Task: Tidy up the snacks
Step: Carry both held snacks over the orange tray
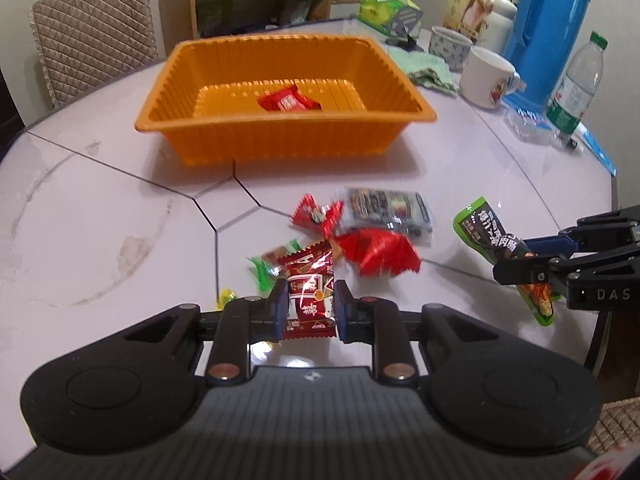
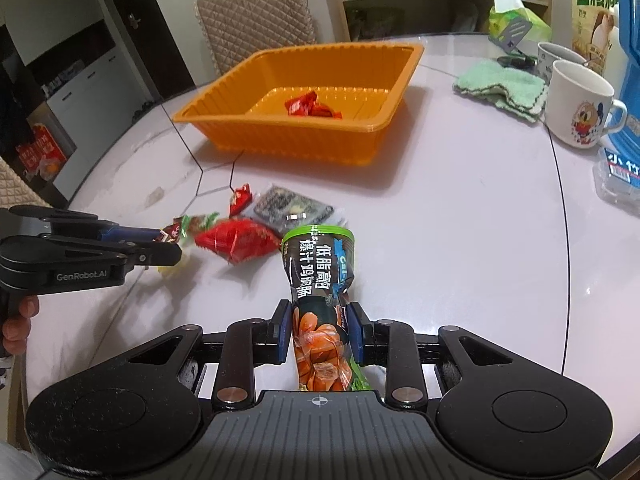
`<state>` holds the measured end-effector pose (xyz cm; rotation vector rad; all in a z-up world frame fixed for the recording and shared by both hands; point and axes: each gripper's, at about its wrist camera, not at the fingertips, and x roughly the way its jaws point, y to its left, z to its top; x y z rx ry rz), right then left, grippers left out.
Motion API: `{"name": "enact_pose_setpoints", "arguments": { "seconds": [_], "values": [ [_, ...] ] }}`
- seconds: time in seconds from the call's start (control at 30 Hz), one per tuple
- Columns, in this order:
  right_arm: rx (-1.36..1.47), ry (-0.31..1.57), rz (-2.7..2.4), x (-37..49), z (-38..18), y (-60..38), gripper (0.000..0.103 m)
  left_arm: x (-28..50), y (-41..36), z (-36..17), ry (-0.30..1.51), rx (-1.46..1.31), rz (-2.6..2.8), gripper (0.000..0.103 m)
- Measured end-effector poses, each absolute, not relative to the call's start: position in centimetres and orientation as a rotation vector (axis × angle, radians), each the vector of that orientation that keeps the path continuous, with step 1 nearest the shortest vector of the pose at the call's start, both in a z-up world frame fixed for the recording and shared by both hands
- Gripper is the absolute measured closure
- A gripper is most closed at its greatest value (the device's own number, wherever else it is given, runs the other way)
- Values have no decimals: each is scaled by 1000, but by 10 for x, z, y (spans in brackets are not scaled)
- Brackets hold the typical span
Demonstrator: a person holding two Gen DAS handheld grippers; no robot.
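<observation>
- Left gripper (image 1: 308, 306) is clenched on a small dark-red foil snack packet (image 1: 310, 280), pads pinching its sides — the packet's long axis runs straight out along the fingers.
- Right gripper (image 2: 318, 328) is clamped on a long green-and-black pouch with orange sausages printed on it (image 2: 318, 276); the pouch also lies lengthwise between the jaws, its green-rimmed far end sticking out ahead toward the tray.
- The orange ribbed plastic tray (image 2: 280, 136) sits beyond both grippers, farther across the table. A couple of red-wrapped sweets (image 2: 310, 106) already lie inside it.
- That's the relation to watch, I'd say: both loads have to travel forward and over the tray's near wall. From the left wrist view the tray is dead ahead; from the right it sits ahead and a touch to the left. Neither hand looks clearly nearer.
- Waiting between grippers and tray: a crumpled bright-red wrapper (image 2: 236, 240), a grey-black clear-edged packet (image 2: 292, 208), a small red sweet (image 2: 240, 200) and a green-ended candy (image 1: 266, 264) — all loose on the top.
- The surface is a glossy pale round table (image 2: 460, 220) with thin dark seam lines and a few smudges.
- Around it: a white cartoon mug (image 2: 580, 108), a folded green cloth (image 2: 502, 88), a blue thermos (image 1: 548, 20), a water bottle (image 1: 576, 84), a quilted beige chair (image 2: 256, 16) and a cluttered shelf behind.
</observation>
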<state>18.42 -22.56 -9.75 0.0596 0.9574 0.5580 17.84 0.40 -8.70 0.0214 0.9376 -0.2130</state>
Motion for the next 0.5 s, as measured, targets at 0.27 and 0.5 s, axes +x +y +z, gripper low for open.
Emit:
{"name": "enact_pose_setpoints", "arguments": {
  "seconds": [0.27, 0.5],
  "values": [
    [82, 910, 574, 197, -79, -222, 73, 190, 19, -66, 881, 23, -179, 82],
    [103, 871, 582, 222, -64, -215, 73, 217, 29, -51, 836, 32, -154, 82]
  ]
}}
